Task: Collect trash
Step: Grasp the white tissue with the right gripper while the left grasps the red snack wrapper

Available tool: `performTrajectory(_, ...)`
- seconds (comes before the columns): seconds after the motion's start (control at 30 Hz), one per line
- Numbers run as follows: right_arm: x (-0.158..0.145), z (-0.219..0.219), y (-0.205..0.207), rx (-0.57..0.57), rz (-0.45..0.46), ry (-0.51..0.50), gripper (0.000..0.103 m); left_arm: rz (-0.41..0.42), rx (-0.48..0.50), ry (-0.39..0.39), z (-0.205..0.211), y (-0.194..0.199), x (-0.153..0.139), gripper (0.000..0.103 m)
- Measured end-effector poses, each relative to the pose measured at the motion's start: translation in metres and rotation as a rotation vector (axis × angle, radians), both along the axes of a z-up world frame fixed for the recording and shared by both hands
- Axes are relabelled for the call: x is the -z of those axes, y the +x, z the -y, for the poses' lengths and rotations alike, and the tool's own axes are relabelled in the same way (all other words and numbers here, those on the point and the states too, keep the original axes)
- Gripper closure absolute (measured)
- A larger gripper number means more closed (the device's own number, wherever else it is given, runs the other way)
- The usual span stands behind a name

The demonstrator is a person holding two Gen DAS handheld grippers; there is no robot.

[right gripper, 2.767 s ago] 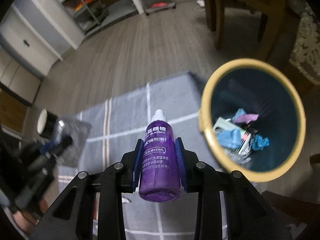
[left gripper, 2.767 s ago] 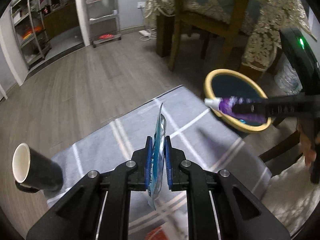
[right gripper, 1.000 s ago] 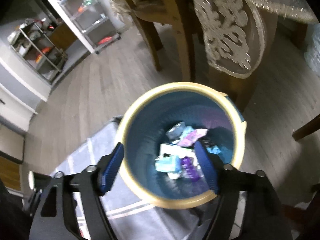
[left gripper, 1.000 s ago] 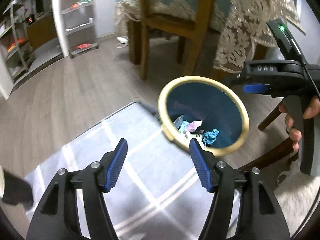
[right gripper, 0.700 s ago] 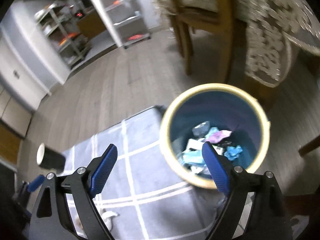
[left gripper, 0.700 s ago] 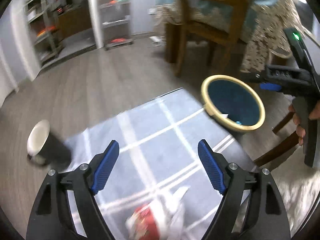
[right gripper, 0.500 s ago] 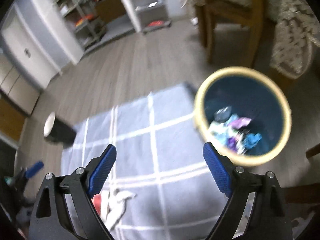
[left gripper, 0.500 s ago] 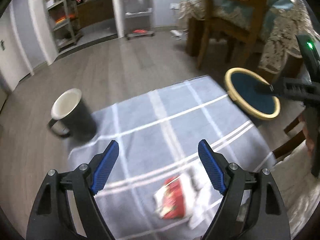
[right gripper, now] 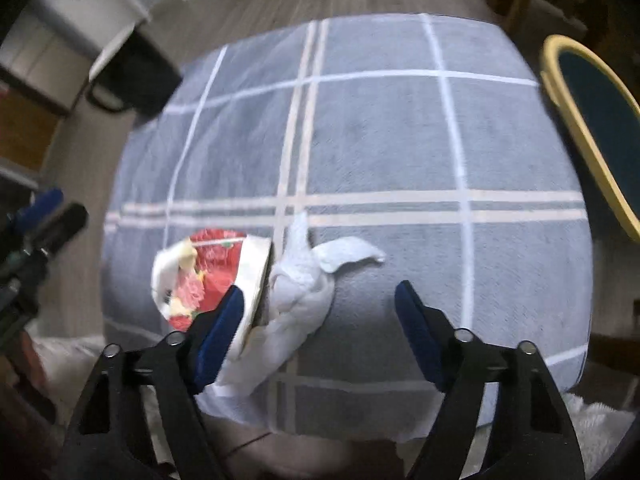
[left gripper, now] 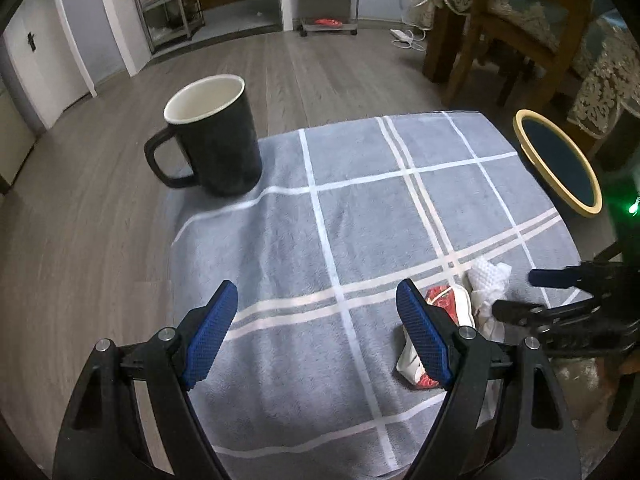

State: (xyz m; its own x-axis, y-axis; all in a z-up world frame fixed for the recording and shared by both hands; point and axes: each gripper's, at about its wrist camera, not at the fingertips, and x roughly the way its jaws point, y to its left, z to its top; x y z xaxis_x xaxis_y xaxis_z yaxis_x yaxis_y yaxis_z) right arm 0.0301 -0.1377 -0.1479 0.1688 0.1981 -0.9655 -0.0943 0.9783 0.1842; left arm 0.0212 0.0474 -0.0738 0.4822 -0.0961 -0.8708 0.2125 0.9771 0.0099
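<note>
- Where the grey checked cloth (right gripper: 360, 140) nears its front edge, a red-and-white wrapper (right gripper: 208, 272) is seen lying, with a crumpled white tissue (right gripper: 304, 292) touching its right side.
- Both pieces are left ungrasped on the surface.
- The right gripper (right gripper: 320, 328) is held above the tissue, jaws apart and lately narrowing, nothing pressed between them.
- The left gripper (left gripper: 316, 336) is held released over bare cloth, left of the wrapper (left gripper: 444, 300).
- A black mug (left gripper: 212, 136) is set at the far left corner.
- A yellow-rimmed bin (left gripper: 560, 160) is placed beyond the cloth's right edge.
</note>
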Motion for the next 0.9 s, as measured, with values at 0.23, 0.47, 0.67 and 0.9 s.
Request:
performTrajectory(0.23, 0.013, -0.003, 0.011, -0.019, -0.022, -0.012, 0.074, -0.015, 0.065, 0.02, 0.012, -0.004, 0.009, 0.023)
performTrajectory(0.47, -0.009, 0.026, 0.022, 0.102, 0.067, -0.039, 0.074, -0.058, 0.153, -0.036, 0.035, -0.009, 0.017, 0.023)
performTrajectory(0.67, -0.008, 0.035, 0.023, 0.121, 0.075, -0.035, 0.074, -0.146, 0.222, -0.04, 0.057, -0.012, 0.038, 0.052)
performTrajectory(0.9, -0.013, 0.038, 0.022, 0.115, 0.091, -0.033, 0.074, -0.197, 0.271, 0.009, 0.07, -0.014, 0.055, 0.078)
